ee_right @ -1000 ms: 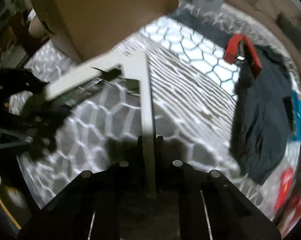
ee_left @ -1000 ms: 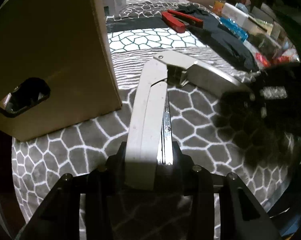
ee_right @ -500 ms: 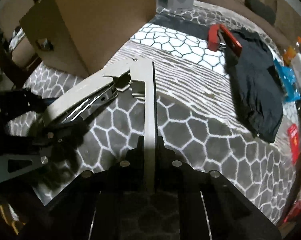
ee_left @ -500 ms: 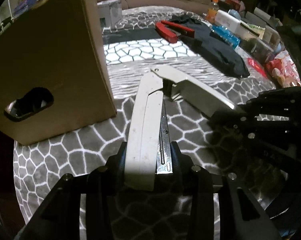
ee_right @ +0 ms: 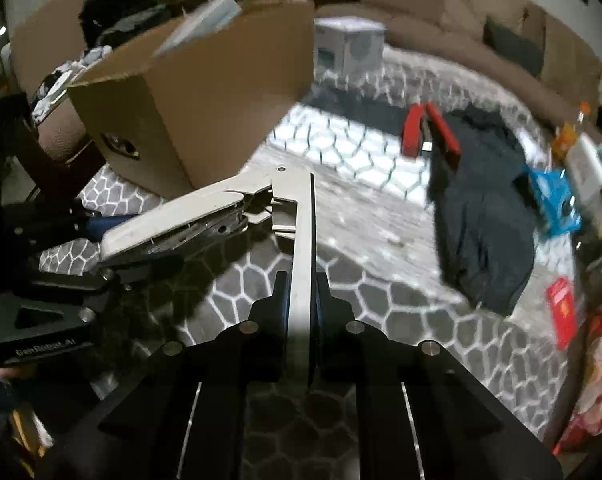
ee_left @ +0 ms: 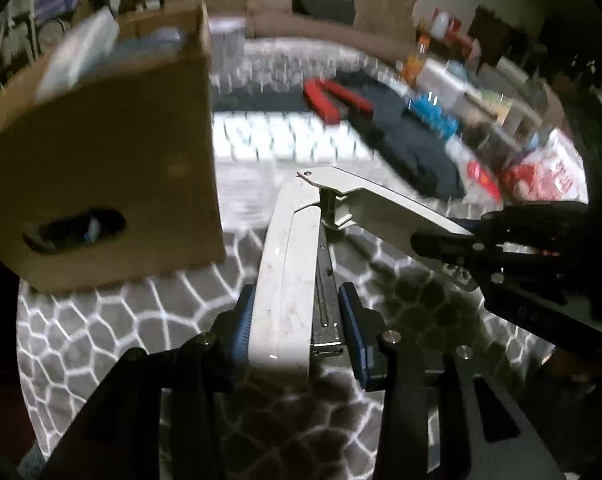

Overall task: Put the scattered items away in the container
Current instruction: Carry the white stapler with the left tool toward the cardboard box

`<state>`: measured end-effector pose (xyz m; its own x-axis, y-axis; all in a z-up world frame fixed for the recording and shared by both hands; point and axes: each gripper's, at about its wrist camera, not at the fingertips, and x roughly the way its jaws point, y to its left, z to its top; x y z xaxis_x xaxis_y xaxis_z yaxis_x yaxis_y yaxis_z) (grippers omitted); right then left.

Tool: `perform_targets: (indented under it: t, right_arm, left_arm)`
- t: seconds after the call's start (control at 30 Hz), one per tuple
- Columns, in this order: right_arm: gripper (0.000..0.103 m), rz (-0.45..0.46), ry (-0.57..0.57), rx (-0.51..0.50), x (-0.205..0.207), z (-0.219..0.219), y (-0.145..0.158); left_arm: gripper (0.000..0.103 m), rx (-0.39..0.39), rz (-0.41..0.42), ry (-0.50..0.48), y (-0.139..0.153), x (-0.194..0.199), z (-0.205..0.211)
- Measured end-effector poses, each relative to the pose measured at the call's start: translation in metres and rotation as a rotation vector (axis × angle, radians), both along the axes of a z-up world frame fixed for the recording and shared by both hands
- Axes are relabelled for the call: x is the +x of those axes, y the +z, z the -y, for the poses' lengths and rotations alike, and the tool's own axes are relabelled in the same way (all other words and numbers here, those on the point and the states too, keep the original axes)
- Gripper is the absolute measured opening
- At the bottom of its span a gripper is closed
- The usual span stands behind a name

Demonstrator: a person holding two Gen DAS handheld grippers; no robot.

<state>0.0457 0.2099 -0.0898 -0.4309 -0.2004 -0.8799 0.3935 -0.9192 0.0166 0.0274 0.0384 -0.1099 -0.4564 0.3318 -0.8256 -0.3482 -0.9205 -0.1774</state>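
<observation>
Two grippers share one load: a large white stapler (ee_left: pixel 289 280), hinged wide open, with each of its arms pinched in a separate gripper. The left gripper (ee_left: pixel 297 330) has its blue-padded fingers (ee_left: pixel 243 326) clamped across the thick plastic top arm, while the right gripper (ee_right: pixel 303 292) is nearly closed, squeezing the thin flat base plate edge-on between its pads. Splitting the hold this way likely keeps the two halves from swinging about the hinge while the tool is in the air; one grip alone would leave the other arm dangling.

The stapler hangs clear above the grey rug (ee_left: pixel 101 332) with its white honeycomb lines, just beside the cardboard box (ee_left: pixel 101 168), which stands to the left and a little beyond it. The box is open at the top and already holds some things, though blur makes them hard to name. The stapler looks scuffed and slightly grubby, its metal staple channel bare along the inner side, a rivet showing at the hinge.

Judging by the task, the lift toward the box rim is under way and the drop is not yet made. A red stapler (ee_right: pixel 429 132) and a dark garment (ee_right: pixel 485 216) lie farther off on the rug, not yet collected.
</observation>
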Motion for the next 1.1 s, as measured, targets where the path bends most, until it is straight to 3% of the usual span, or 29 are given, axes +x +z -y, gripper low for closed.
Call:
perform_targets:
  t: [0.07, 0.2, 0.33, 0.7, 1.1]
  right_arm:
    - [0.011, -0.004, 0.007, 0.005, -0.005, 0.001, -0.006]
    - [0.012, -0.072, 0.011, 0.002, 0.003, 0.003, 0.010]
    - [0.012, -0.173, 0.000, -0.005, 0.008, 0.002, 0.039]
    - [0.012, -0.380, -0.007, -0.017, 0.026, 0.024, 0.113]
    - [0.011, -0.438, 0.014, -0.110, 0.034, 0.057, 0.165]
  left_arm:
    - [0.040, -0.027, -0.031, -0.003, 0.002, 0.004, -0.003]
    - [0.040, -0.030, -0.106, 0.003, 0.020, 0.010, -0.003]
    - [0.040, -0.040, -0.210, 0.014, 0.049, 0.019, -0.006]
    - [0.040, -0.029, -0.395, 0.124, 0.112, 0.043, 0.002]
    - [0.040, -0.018, -0.492, 0.212, 0.160, 0.062, 0.032]
